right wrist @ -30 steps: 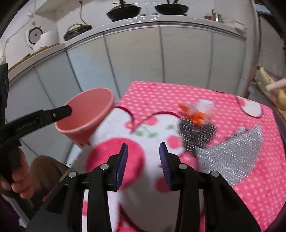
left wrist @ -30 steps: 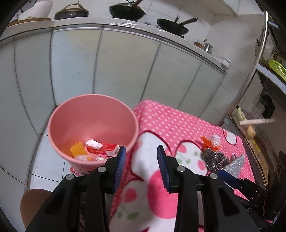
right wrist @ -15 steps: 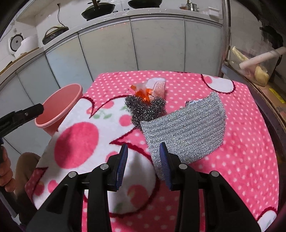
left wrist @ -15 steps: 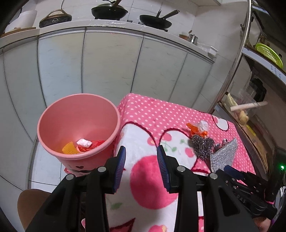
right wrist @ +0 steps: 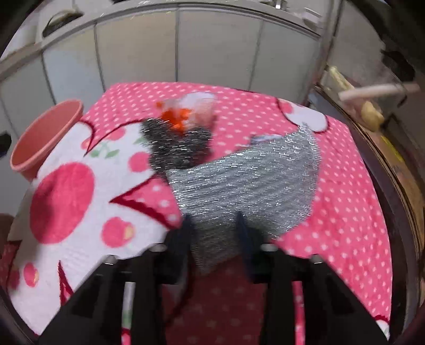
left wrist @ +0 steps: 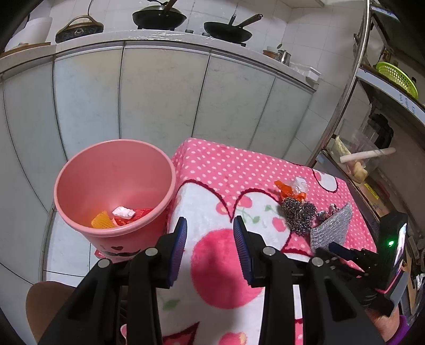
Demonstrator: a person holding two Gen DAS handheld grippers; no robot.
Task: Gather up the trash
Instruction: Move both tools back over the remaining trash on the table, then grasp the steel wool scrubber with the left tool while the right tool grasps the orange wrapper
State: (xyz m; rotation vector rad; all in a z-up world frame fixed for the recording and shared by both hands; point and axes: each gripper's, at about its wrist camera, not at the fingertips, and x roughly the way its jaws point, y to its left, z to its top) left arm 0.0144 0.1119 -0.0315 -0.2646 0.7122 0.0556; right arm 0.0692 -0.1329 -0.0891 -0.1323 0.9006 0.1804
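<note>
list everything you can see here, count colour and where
bin: 1, pink, on the floor at the table's left edge
scraps in bin: a few, orange, white, red, at its bottom
blanket: 1, pink with white dots and cherry print, covering the table
steel scourer: 1, dark silver, mid table
wrapper: 1, orange and clear, just behind the scourer
silver cloth: 1, glittery silver, right of the scourer, nearest the right gripper
small crumpled wrapper: 1, silvery, at the cloth's far edge
pans: 2, black, on the counter behind
basket: 1, green, on the shelf at right
left gripper: open, empty, over the blanket beside the bin
right gripper: open, blurred, over the cloth's near edge
</note>
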